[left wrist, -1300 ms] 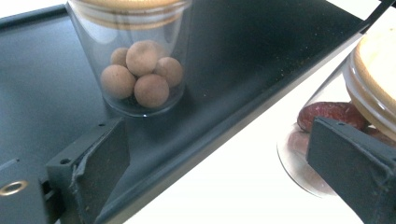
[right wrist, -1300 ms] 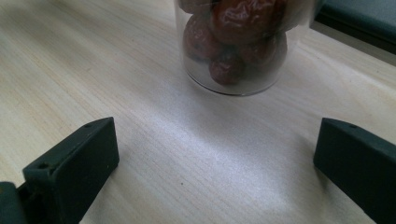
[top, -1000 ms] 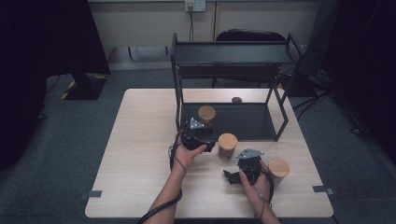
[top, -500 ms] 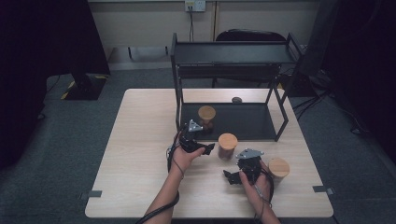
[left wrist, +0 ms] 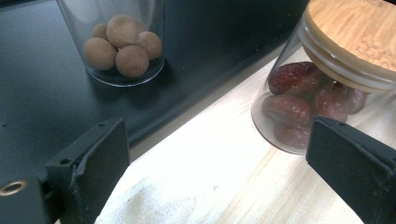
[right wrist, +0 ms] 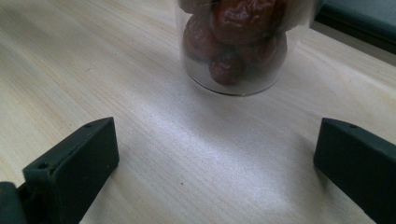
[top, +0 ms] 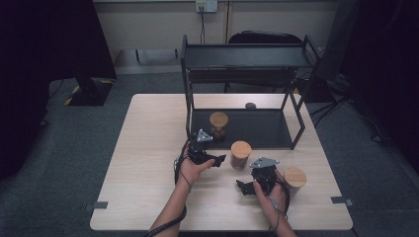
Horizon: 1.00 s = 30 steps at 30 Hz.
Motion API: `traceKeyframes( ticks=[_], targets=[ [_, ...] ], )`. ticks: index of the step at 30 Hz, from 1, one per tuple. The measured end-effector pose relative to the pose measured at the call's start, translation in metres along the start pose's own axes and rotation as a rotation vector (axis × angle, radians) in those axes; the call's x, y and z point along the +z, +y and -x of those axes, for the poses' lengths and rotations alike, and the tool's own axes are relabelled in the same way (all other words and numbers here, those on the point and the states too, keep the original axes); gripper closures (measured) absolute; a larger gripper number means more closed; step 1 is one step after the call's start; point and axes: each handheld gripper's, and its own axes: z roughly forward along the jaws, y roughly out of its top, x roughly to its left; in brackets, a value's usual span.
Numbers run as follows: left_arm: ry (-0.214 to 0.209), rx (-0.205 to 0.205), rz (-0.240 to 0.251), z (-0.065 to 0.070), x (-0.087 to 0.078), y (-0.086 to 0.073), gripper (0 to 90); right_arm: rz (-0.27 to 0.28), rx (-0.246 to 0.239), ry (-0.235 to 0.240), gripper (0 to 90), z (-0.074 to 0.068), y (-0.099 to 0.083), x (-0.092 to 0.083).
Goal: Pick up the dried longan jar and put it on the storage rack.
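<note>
A glass jar of dark red dates (top: 240,154) with a wooden lid stands on the wooden table (top: 148,148), in front of the black rack. My left gripper (top: 207,152) is just left of it, open and empty, angled toward the rack. In the left gripper view (left wrist: 219,158) the date jar (left wrist: 322,93) is close by the right jaw. A jar of brown balls (left wrist: 122,44) stands farther off on the rack's lower shelf (top: 257,128). My right gripper (top: 254,173) is open too, low over the table. Its view (right wrist: 215,158) faces the date jar (right wrist: 233,42), which stands beyond the jaws.
A third wooden-lidded jar (top: 295,178) stands by the right hand near the table's right edge. The black two-level rack (top: 247,57) takes up the back right of the table. A small dark object (top: 250,105) lies behind its lower shelf. A chair (top: 267,37) stands beyond.
</note>
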Motion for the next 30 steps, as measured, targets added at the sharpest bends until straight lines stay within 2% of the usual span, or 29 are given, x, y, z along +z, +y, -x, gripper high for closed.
traceKeyframes(
  ticks=[11,30],
  targets=[
    [-0.007,0.007,0.001,0.001,-0.007,-0.004,6.0,0.000,0.000,0.000,0.0,0.000,0.000,0.000],
    [-0.006,-0.013,0.012,-0.003,-0.022,-0.021,6.0,0.000,0.000,0.000,0.0,0.000,0.000,0.000]
  ],
)
